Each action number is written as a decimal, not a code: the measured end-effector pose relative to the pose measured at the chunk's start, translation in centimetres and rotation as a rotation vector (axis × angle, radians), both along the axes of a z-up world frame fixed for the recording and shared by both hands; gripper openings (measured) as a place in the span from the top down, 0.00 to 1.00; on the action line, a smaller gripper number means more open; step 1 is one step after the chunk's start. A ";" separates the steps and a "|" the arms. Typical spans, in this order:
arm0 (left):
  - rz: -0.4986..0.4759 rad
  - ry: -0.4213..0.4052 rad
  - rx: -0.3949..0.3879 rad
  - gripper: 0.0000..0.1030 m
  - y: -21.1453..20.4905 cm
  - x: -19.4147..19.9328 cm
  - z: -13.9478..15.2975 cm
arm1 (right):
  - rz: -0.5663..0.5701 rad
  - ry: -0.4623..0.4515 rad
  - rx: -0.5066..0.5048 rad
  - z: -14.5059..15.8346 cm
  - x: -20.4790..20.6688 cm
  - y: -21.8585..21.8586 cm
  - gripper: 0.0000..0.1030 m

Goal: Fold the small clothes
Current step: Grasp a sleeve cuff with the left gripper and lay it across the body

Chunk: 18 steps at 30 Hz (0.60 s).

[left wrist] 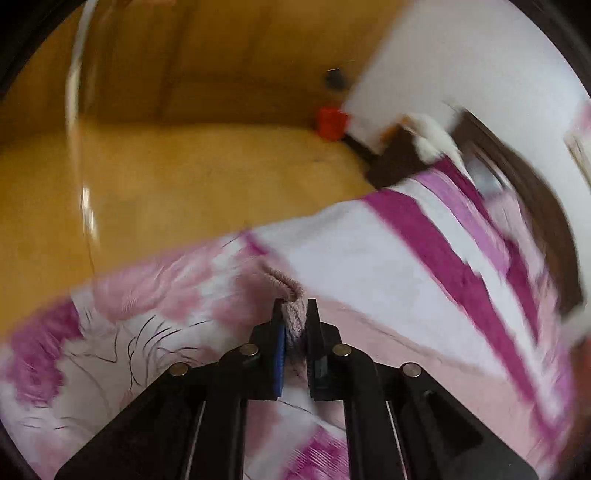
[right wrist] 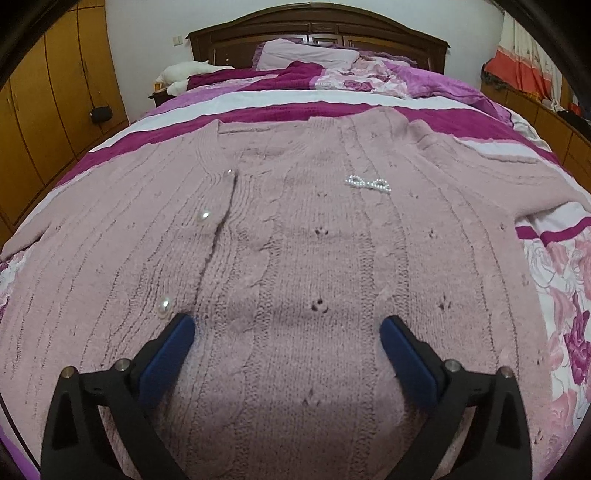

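Now the left claw (left wrist: 294, 314) pinches the pink cardigan's (right wrist: 295, 258) edge.

**Free room and obstacles: bed and its surroundings**

- Right wrist view, centre: pink cardigan (right wrist: 295, 258) lies flat over most of the bed (right wrist: 258, 98); low, nothing standing on it. Pearl buttons (right wrist: 165, 306) and bead bow (right wrist: 367, 182) are the only raised bits.
- Between the wide-apart right fingers (right wrist: 177, 343): flat knit, open passage.
- Upper centre: pillow (right wrist: 306, 53), rumpled quilt (right wrist: 424, 81) and headboard (right wrist: 317, 26) close off the far end.
- Left edge: wooden wardrobe (right wrist: 44, 110) flanks the bed.
- Right edge: low cabinet (right wrist: 546, 110) with clutter.
- Left wrist view, upper left: bare wooden floor (left wrist: 184, 177), blurred, open; red object (left wrist: 331, 123) near the wall.
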<state>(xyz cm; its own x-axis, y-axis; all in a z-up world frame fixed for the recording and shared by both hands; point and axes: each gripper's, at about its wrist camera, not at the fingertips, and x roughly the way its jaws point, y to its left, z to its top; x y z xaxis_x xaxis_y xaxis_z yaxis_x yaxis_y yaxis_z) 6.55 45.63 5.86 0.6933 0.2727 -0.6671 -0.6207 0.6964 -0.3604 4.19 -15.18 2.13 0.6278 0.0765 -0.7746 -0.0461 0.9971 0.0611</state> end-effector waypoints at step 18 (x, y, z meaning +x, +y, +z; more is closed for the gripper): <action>-0.696 0.037 0.414 1.00 -36.5 1.2 1.7 | -0.001 -0.006 -0.012 0.0 0.0 0.2 0.00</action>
